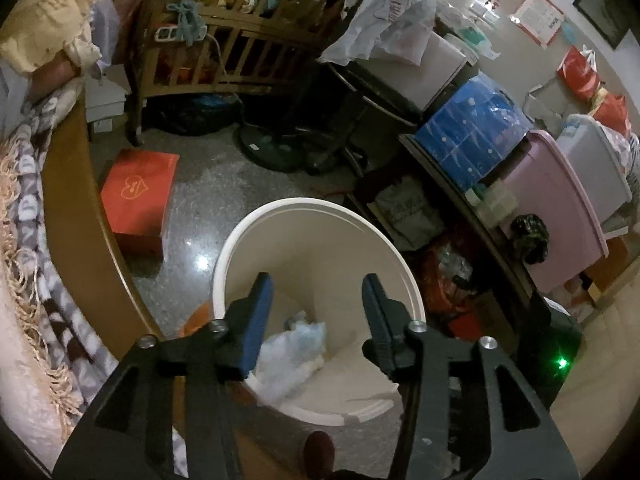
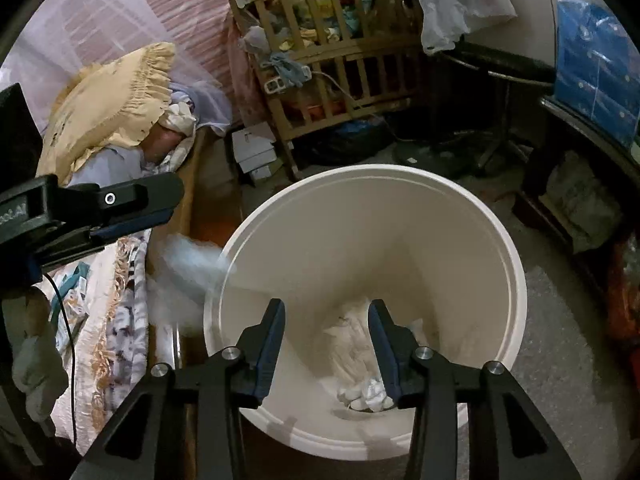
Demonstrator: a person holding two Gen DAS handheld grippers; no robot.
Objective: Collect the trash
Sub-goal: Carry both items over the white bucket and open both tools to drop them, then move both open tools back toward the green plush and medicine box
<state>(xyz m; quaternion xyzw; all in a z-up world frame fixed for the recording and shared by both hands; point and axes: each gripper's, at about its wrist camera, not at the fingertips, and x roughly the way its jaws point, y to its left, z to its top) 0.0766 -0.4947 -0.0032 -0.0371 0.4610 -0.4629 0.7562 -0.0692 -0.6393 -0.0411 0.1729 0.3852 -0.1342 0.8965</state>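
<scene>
Writing is scarce: the red box (image 1: pixel 138 200) on the floor, left of the white bucket (image 1: pixel 240 248), bears a gold heart emblem too small to read, and the white plastic bag (image 1: pixel 384 12) draped far behind carries print that stays illegible. Both grippers hover over the bucket's mouth. The left gripper (image 1: pixel 318 300) stands part open with nothing between its pads; crumpled trash (image 1: pixel 296 344) lies beneath them on the bucket floor. The right gripper (image 2: pixel 326 328) is likewise part open and empty, white wads (image 2: pixel 368 394) resting below its fingers. A pale blurred piece (image 2: pixel 188 264) shows at the bucket's left rim.
</scene>
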